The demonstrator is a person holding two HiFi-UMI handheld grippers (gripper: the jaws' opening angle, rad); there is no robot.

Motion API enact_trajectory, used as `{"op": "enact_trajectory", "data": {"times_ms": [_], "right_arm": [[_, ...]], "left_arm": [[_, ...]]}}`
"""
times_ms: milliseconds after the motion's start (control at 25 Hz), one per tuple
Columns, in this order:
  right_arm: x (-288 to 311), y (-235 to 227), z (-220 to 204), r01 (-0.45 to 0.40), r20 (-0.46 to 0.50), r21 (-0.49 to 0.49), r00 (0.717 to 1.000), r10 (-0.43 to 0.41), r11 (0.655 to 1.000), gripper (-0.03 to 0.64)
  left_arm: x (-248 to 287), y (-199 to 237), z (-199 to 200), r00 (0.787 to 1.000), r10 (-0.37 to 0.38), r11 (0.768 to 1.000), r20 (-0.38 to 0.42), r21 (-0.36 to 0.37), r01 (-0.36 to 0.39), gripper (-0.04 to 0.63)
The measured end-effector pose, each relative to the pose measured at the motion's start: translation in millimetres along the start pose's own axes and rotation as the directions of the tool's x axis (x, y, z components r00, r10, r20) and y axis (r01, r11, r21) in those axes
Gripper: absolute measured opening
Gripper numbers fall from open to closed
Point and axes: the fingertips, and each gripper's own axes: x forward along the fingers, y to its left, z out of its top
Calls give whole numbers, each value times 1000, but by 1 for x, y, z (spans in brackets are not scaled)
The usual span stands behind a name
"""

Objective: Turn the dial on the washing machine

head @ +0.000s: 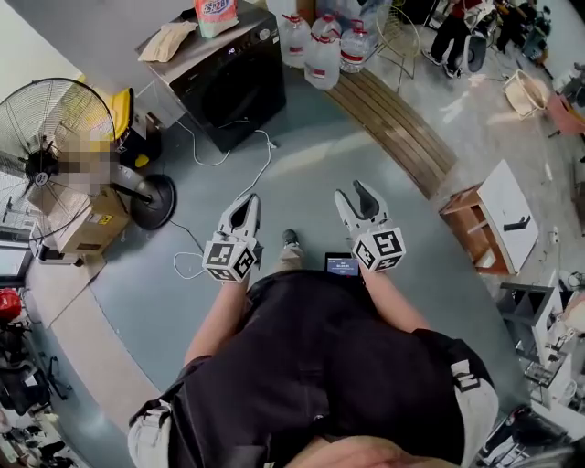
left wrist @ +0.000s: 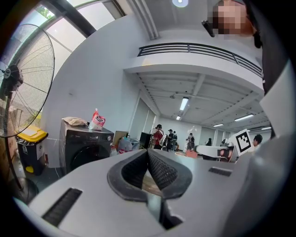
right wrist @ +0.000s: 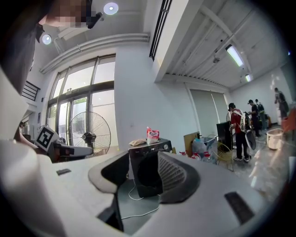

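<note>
The black washing machine stands at the far side of the grey floor, well ahead of both grippers. Its small round dial sits at the right end of the top control strip and also shows in the left gripper view. My left gripper is held level at waist height, its pads meeting at the tips with nothing between them. To its right, my right gripper is open and empty. The washing machine shows through the gap of the right gripper.
A pink detergent bag and a beige bag lie on the washer. A pedestal fan stands left and water bottles right of it. A white cable trails on the floor. A wooden bench lies to the right, with people beyond it.
</note>
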Motion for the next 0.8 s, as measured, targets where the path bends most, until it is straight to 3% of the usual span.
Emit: {"op": "enact_trajectory", "data": {"times_ms": [400,800], "right_arm": [[111,-25,27,-31,-3,5,1000,31,1000,196],[206,-40,45,-49,-7,-32,999,49,998,196]], "left_arm": [[83,68,39,1000,-6,1000,9,4,6,-5],[150,134,78,998,-19,999,61,-42,22,-5]]}}
